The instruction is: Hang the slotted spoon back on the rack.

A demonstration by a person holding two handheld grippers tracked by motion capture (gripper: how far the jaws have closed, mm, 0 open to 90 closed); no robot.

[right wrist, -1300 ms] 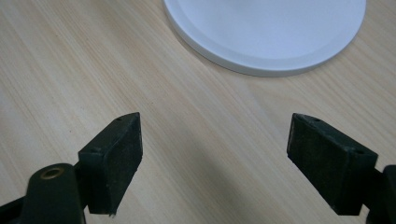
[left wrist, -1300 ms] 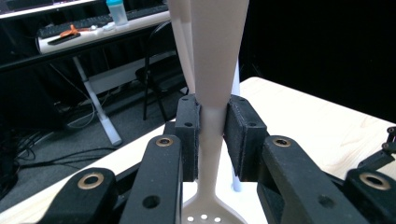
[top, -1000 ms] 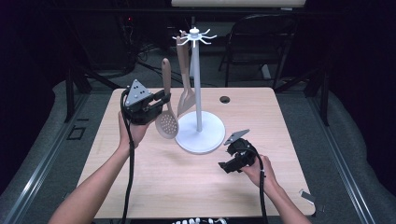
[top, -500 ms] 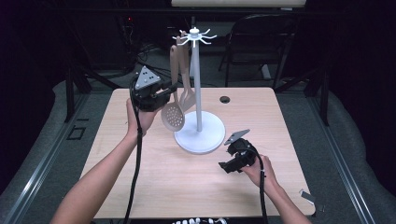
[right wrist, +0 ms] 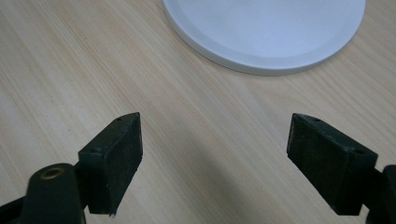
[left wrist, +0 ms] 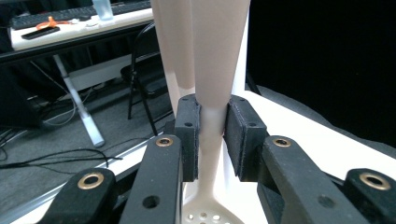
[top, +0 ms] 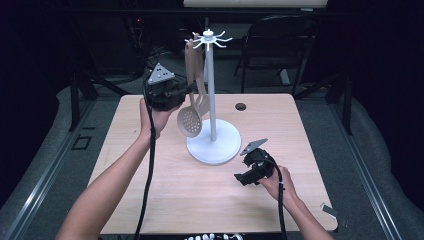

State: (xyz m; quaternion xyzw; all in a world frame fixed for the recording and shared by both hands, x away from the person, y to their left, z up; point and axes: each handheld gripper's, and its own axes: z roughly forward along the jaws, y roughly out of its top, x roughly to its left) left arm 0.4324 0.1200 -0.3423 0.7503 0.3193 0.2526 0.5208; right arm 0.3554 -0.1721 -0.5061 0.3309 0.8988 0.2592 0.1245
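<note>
**Hanging the spoon with holes on the stand**

The left gripper [top: 172, 92] is up in the air beside the white stand [top: 212, 145]. Its fingers [left wrist: 189, 135] pinch the thin handle of the spoon with holes [top: 190, 120]. In the left gripper view the handle runs straight up between the two black pads, and both pads press on it, one from each side. The round bowl of the spoon hangs down below the fingers, above the tabletop [top: 150, 190] and just beside the pole of the stand.

I think the spoon is held by the middle of its handle so that the top end stays free. That end is close to the hooks [top: 207, 39] at the top of the stand, but I cannot tell if it is on a hook yet. Another spoon-like tool [top: 202, 100] hangs on the stand right behind it, so the spoon must go on a free hook.

The right gripper [top: 250, 172] rests low over the tabletop, near the round foot of the stand. Its fingers [right wrist: 114, 161] are spread wide with nothing between them. It seems to wait there, out of the way.
</note>
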